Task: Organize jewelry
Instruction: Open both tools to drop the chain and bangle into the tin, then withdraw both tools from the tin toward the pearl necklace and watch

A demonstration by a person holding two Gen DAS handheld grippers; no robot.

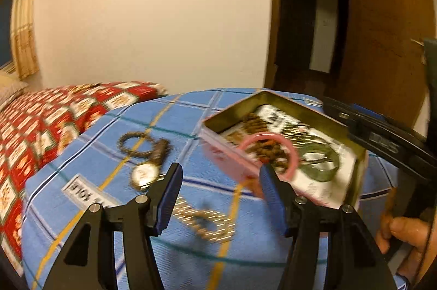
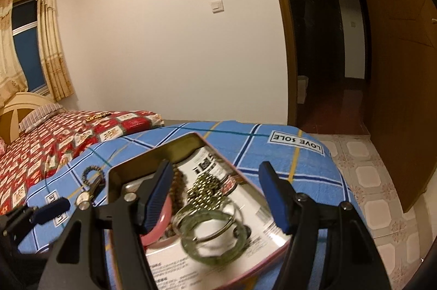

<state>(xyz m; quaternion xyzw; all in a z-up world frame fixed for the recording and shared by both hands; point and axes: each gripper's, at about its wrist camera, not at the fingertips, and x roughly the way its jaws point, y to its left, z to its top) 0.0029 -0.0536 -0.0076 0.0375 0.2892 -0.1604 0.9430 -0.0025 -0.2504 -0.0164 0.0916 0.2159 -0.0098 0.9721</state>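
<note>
An open pink tin box [image 1: 226, 150] sits on the blue plaid blanket [image 1: 191, 120]. It holds a pink bangle [image 1: 269, 150], a green bangle [image 1: 325, 161], brown beads and a bead chain. In the right wrist view the box [image 2: 153, 159] lies right under my open, empty right gripper [image 2: 215, 197], with the green bangle [image 2: 215, 238] and pink bangle [image 2: 161, 224] inside. My left gripper [image 1: 221, 194] is open and empty, above the blanket beside the box. A watch [image 1: 144, 174], a brown bead bracelet [image 1: 133, 144] and a gold bead chain [image 1: 207, 221] lie on the blanket.
A bed with a red patterned quilt [image 1: 41, 131] lies to the left. A dark doorway [image 2: 322, 44] and a wooden door [image 2: 404, 71] are to the right, with tiled floor [image 2: 368, 180] below. The right gripper's body [image 1: 382, 137] shows beside the box.
</note>
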